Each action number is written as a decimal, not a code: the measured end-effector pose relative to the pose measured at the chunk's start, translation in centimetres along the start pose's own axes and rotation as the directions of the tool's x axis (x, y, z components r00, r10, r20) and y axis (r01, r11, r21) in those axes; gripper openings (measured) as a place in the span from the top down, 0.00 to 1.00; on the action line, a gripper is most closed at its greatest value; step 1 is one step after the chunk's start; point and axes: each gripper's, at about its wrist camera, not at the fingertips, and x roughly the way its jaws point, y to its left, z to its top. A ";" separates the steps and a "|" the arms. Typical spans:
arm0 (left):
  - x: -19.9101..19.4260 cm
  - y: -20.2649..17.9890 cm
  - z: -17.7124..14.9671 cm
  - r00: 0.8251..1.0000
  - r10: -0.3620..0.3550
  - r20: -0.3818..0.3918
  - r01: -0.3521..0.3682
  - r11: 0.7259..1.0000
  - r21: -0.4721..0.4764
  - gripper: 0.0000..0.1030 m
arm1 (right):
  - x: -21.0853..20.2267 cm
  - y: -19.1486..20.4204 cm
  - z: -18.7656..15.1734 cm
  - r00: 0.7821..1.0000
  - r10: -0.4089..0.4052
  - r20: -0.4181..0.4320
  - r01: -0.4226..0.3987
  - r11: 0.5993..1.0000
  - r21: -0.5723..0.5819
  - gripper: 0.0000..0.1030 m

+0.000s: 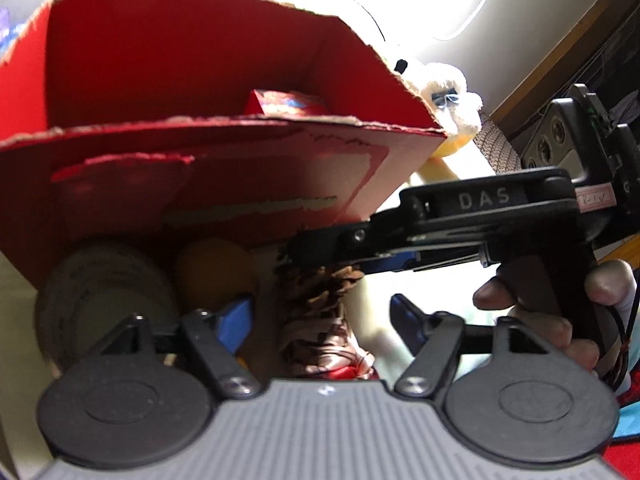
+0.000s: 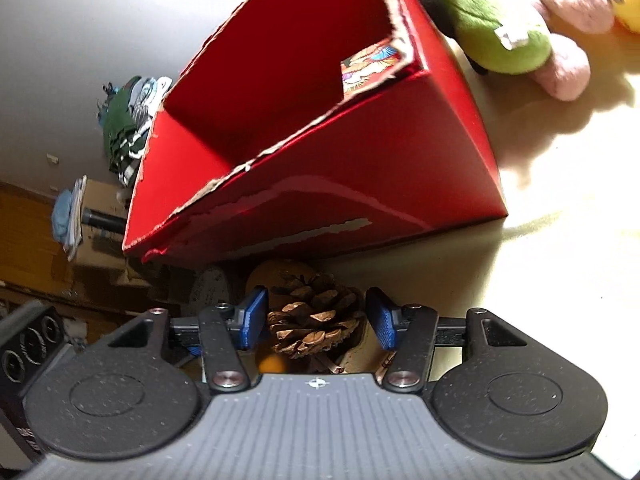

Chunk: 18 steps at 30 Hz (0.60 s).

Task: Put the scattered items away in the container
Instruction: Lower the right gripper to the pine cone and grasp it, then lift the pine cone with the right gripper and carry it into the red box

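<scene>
One red box [image 2: 320, 184], one pine cone [image 2: 312, 320] just before it — right gripper [image 2: 316, 320] wide apart, straddling cone; left gripper [image 1: 324, 316] jaws likewise spread, nothing held.

A very bright light [image 1: 420, 4] fills the top of the left wrist view, with a thin white cord [image 1: 480, 4] curving across it. In the right wrist view, a plain grey wall [image 2: 80, 32] fills the upper left. A pile of clothes [image 2: 128, 120] sits at middle left. The pale tabletop [image 2: 560, 240] on the right shines in the light.
</scene>
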 end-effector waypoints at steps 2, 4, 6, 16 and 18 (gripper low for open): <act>0.5 -0.4 0.2 1.000 -0.004 -0.006 0.004 1.000 0.013 0.43 | -0.2 0.1 0.0 1.000 0.006 0.000 -0.006 1.000 0.011 0.45; 0.7 -0.8 0.3 1.000 0.016 -0.004 -0.015 0.999 0.033 0.52 | -0.6 0.4 -0.1 1.000 -0.011 0.009 0.011 1.000 -0.004 0.45; 0.5 -0.7 0.5 1.000 0.007 -0.003 -0.007 0.999 0.031 0.58 | -1.1 0.8 -0.1 0.999 -0.026 0.021 0.026 1.000 -0.011 0.45; -2.7 -3.0 2.3 0.995 -0.084 0.045 0.079 0.992 0.100 0.61 | -6.0 3.2 -0.1 0.996 -0.026 0.091 0.030 0.998 -0.049 0.45; -3.5 -3.8 2.9 0.993 -0.101 0.068 0.092 0.988 0.128 0.61 | -7.4 3.7 0.1 0.993 -0.017 0.120 0.024 0.998 -0.057 0.45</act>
